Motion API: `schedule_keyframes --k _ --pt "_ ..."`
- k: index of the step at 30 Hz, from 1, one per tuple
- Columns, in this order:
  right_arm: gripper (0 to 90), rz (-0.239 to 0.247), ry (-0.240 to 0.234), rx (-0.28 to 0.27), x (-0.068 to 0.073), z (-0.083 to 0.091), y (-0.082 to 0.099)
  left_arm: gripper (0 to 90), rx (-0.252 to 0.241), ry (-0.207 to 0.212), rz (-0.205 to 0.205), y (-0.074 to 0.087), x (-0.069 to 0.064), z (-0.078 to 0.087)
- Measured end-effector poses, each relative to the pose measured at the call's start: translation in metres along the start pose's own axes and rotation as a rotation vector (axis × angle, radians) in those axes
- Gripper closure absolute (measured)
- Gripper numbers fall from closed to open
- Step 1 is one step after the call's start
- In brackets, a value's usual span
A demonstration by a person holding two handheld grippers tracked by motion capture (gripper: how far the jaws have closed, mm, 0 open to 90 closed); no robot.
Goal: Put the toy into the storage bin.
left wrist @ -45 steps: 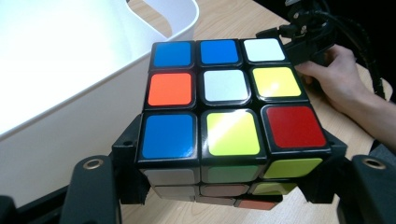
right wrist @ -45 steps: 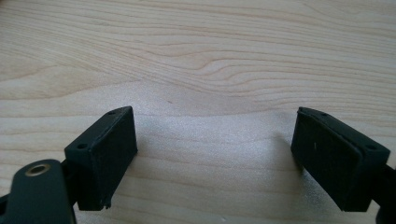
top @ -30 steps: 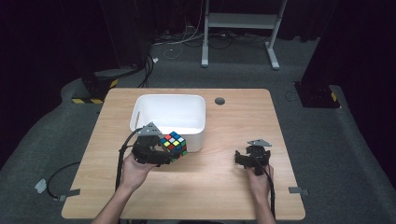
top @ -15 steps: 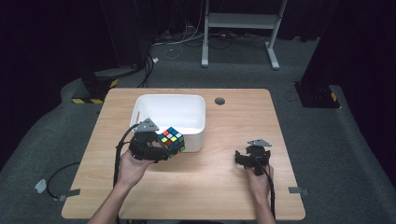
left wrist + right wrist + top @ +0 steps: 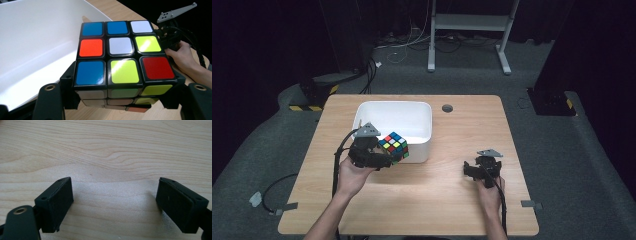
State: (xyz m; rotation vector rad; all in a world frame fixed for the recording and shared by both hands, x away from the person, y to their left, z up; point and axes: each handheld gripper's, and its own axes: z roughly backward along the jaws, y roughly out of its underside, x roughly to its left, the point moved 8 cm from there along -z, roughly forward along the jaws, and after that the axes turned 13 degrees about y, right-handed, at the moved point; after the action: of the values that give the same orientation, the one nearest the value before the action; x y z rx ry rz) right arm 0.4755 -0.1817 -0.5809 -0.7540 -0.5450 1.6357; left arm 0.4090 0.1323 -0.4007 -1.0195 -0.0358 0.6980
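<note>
Left claw (image 5: 387,157) grips cube (image 5: 394,146) at white bin (image 5: 424,112) front rim; right claw (image 5: 477,167) wide.

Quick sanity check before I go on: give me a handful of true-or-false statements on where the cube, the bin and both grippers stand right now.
1. The left gripper is shut on the puzzle cube. True.
2. The cube lies on the floor of the white bin. False: it is held at the bin's near wall, in the gripper.
3. The right gripper is open over bare tabletop. True.
4. The right gripper holds a second cube. False: nothing sits between its fingers.
5. The cube's centre sticker on the face toward the left gripper's camera is white. True.
</note>
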Motion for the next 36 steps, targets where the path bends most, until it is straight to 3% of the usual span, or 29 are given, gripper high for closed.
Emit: schedule_keyframes --k 36 --pt "14.1 0.000 0.000 0.000 0.000 0.000 0.000 33.4 -0.015 -0.020 -0.002 -0.022 0.015 -0.004"
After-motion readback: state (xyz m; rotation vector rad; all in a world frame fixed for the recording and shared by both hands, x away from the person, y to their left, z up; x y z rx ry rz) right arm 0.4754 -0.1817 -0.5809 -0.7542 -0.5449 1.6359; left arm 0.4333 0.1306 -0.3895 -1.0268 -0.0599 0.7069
